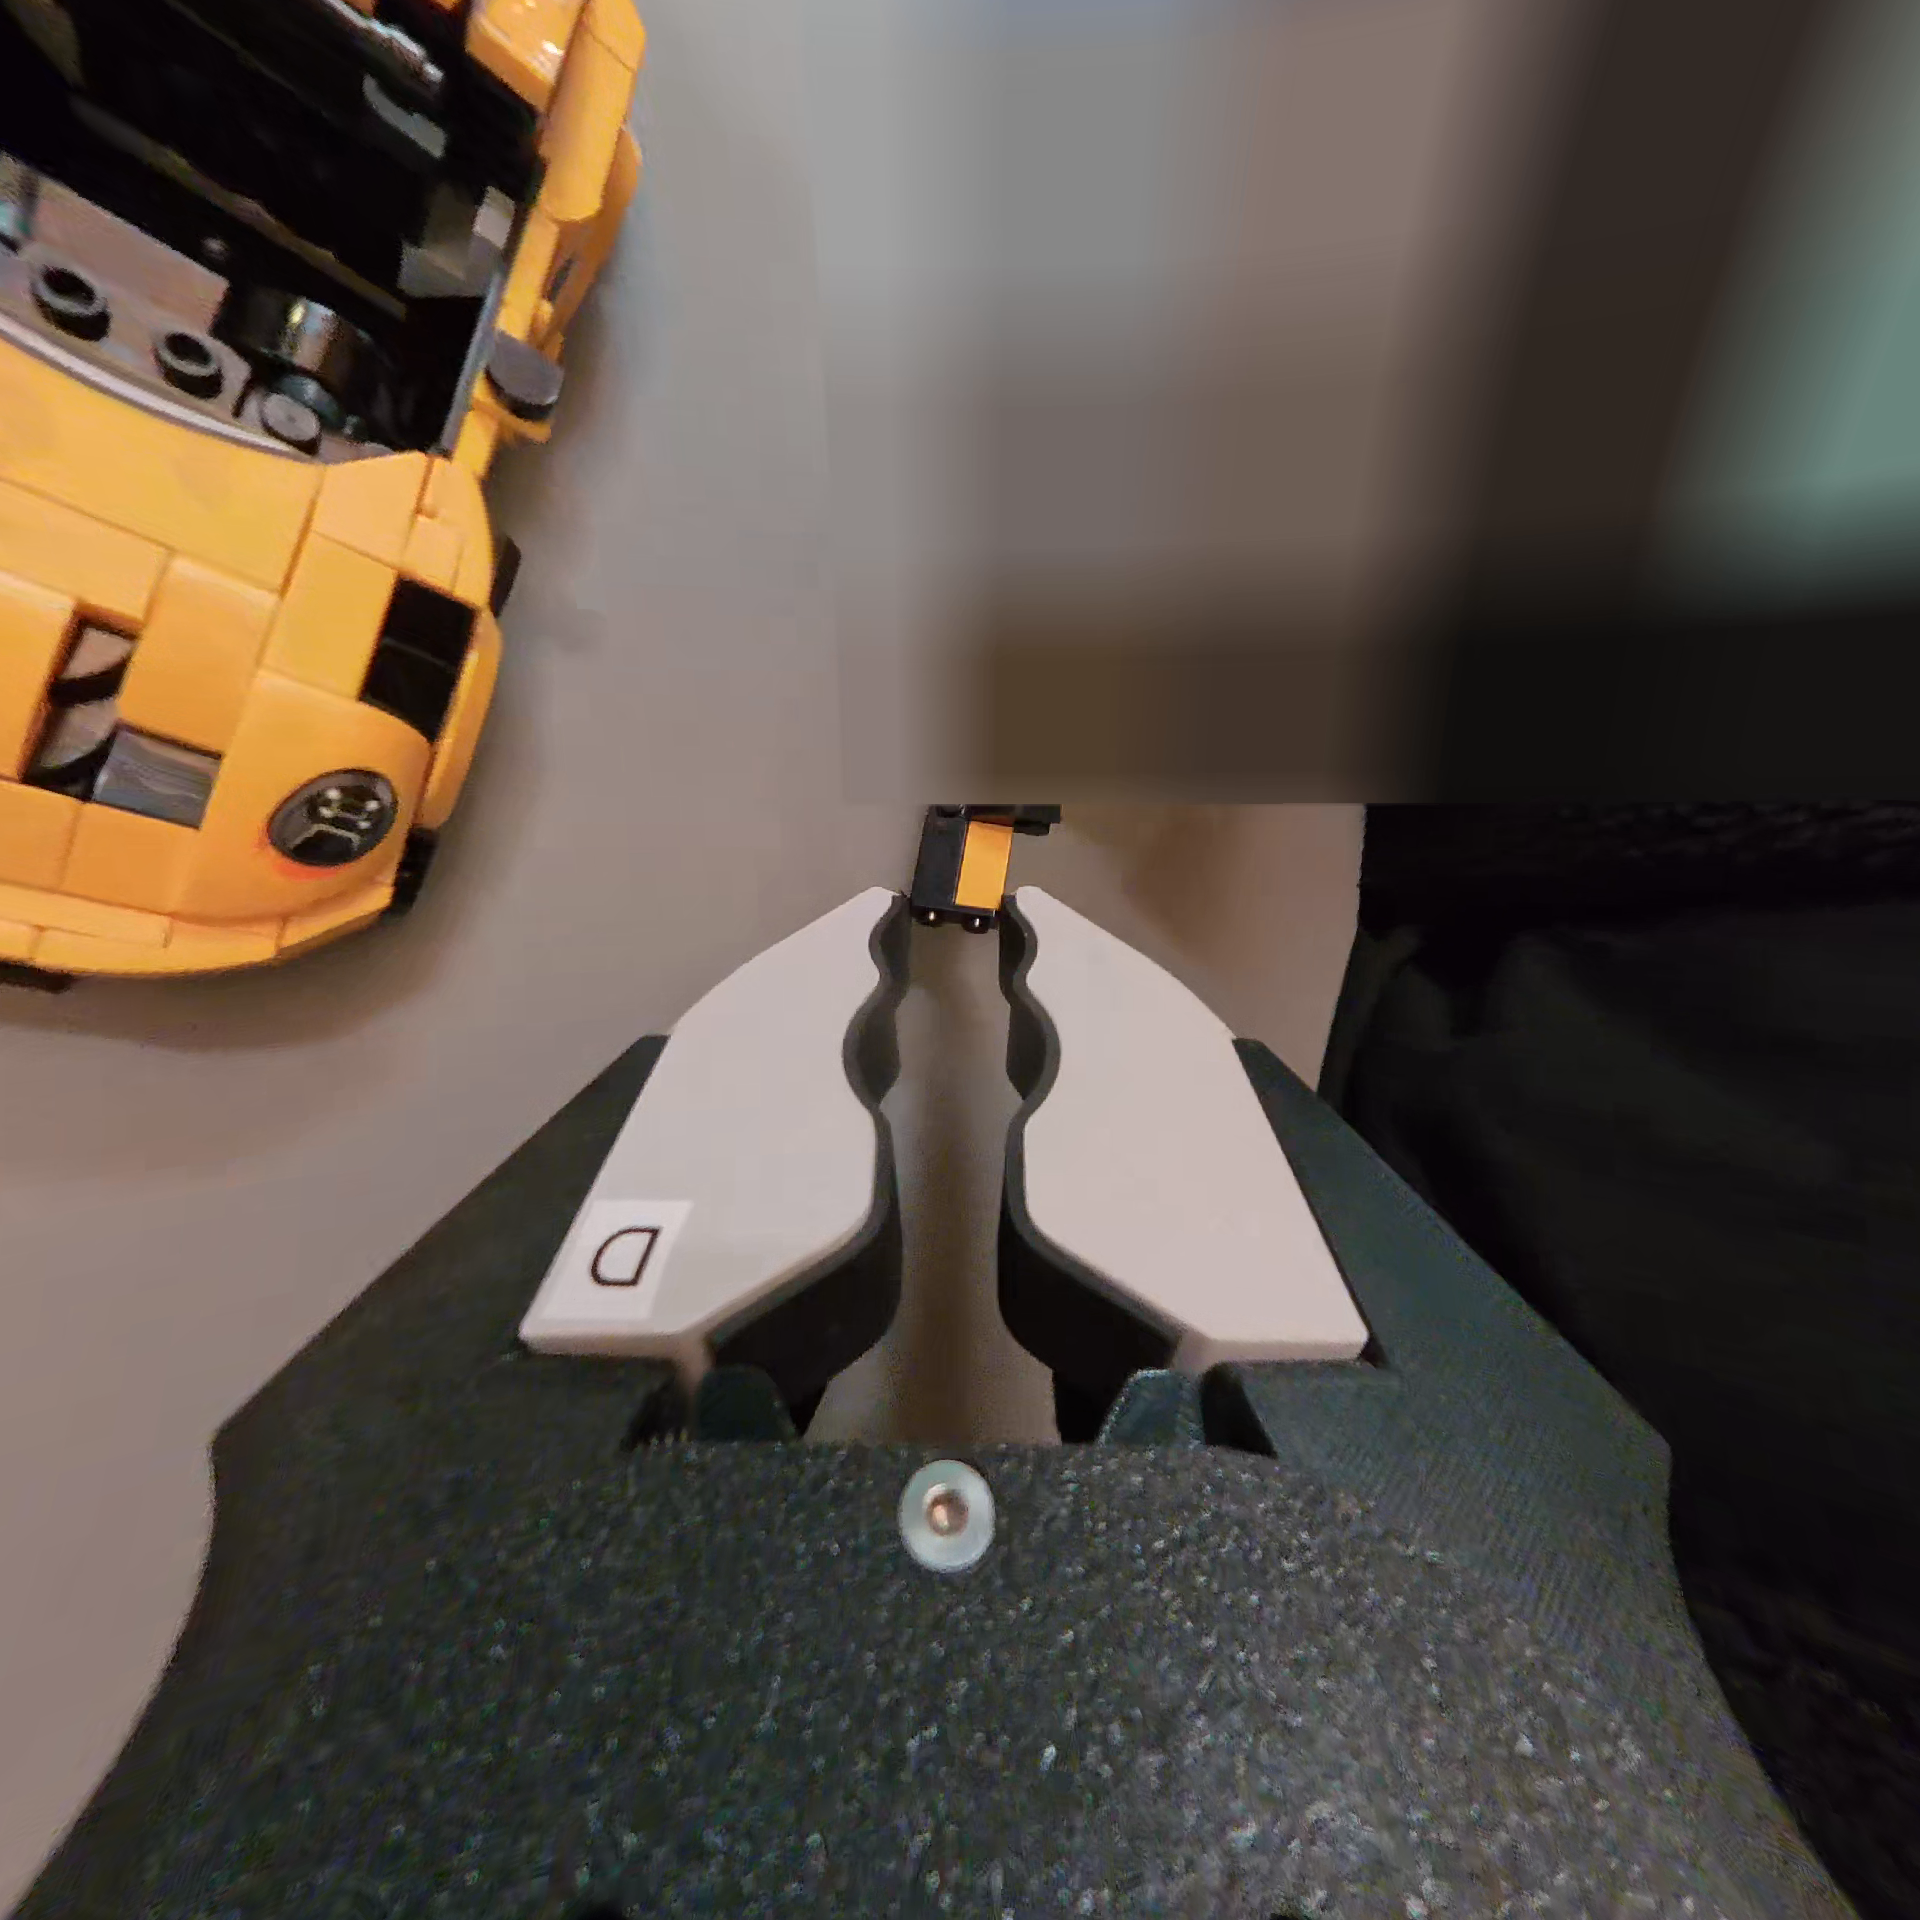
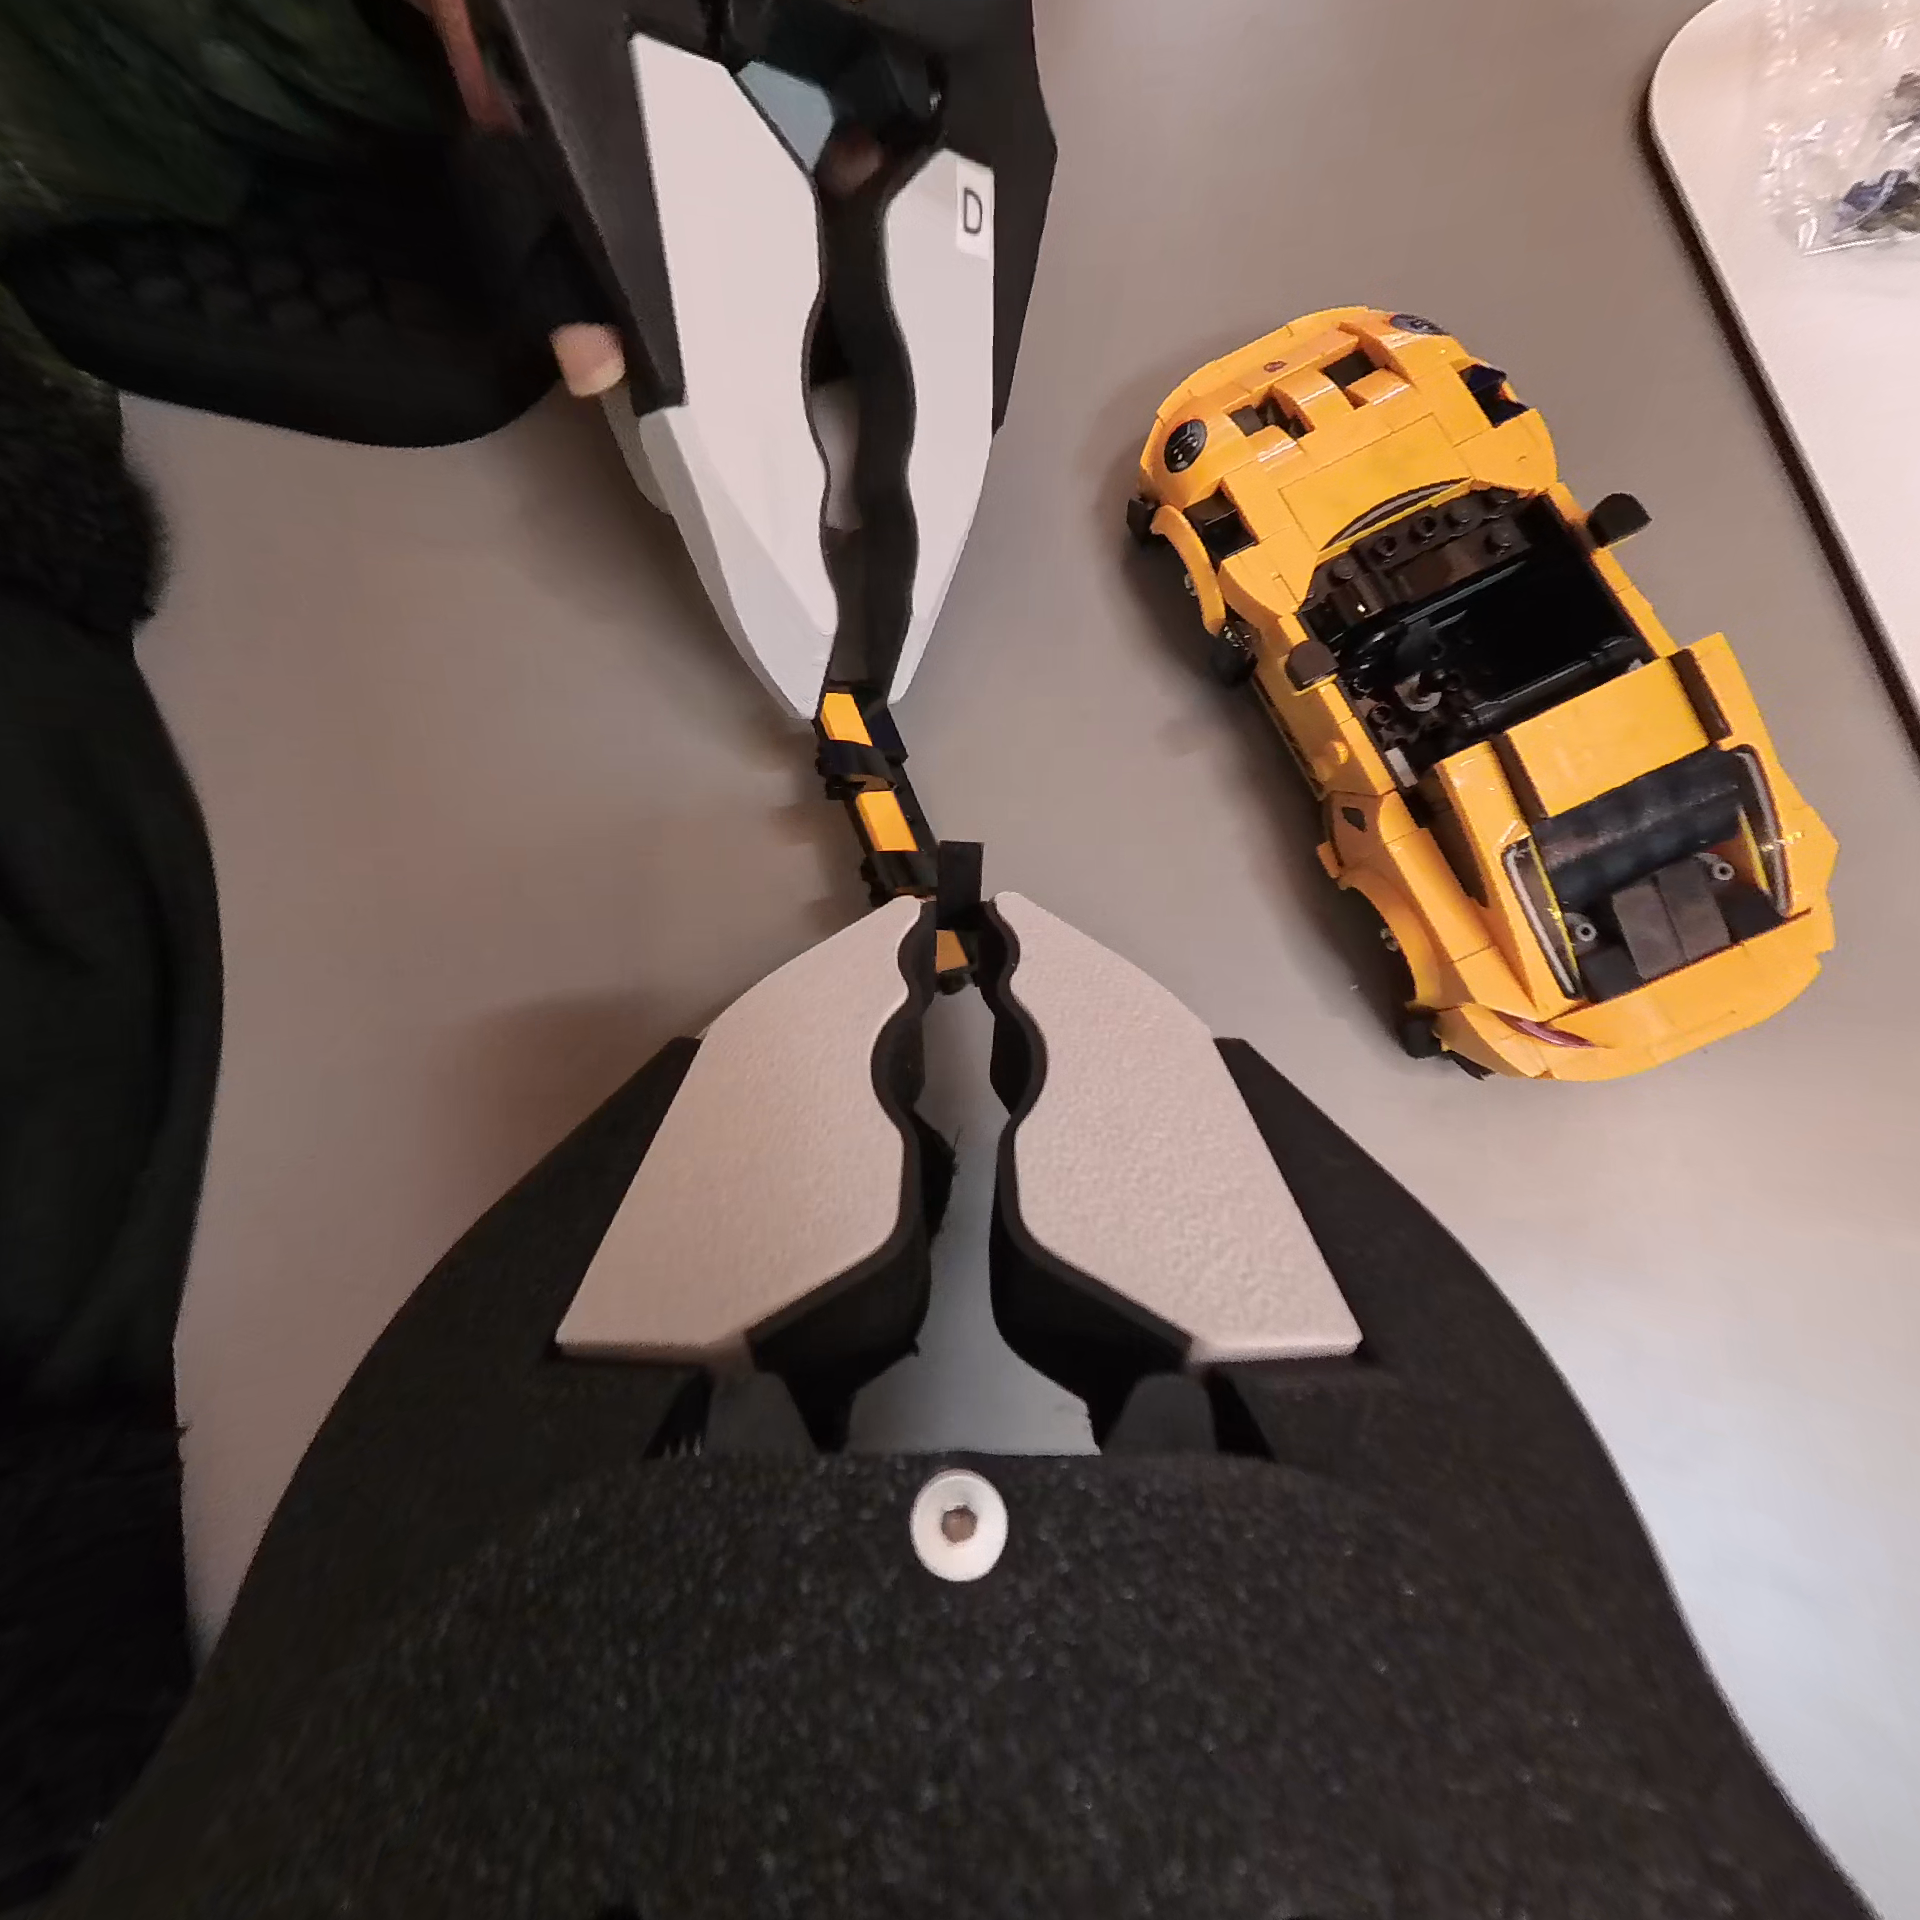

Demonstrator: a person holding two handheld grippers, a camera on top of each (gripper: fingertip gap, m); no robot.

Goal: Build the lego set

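Lego strip (image 2: pixel 878 800), a thin bar of glossy black and yellow bricks, hangs above the grey table (image 2: pixel 520 727), caught at both ends. The left gripper (image 2: pixel 847 701) reaches in from the top of the right wrist view, its smooth pale fingers (image 2: pixel 717 468) with wavy black inner edges pinched together on the far end of the strip. The right gripper (image 2: pixel 961 930) meets it from below, its grainy grey fingers (image 2: pixel 1122 1122) closed on the near end, where a small black piece sticks up. Each gripper body is rough, speckled black plastic with a round screw in the middle. In the left wrist view the strip's end (image 1: pixel 966 873) shows as a short black and yellow block with two small studs, clamped at the fingertips of the left gripper (image 1: pixel 956 920). A fingertip of the person's hand (image 2: pixel 587 358) rests against the side of the left gripper's body.

Well apart on the table's right sits the yellow car (image 2: pixel 1475 686), blocky and shiny, with an open black cockpit and studded dark plates. At the far right edge lies a pale rounded tray (image 2: pixel 1766 343) holding a crinkled clear bag (image 2: pixel 1839 156).
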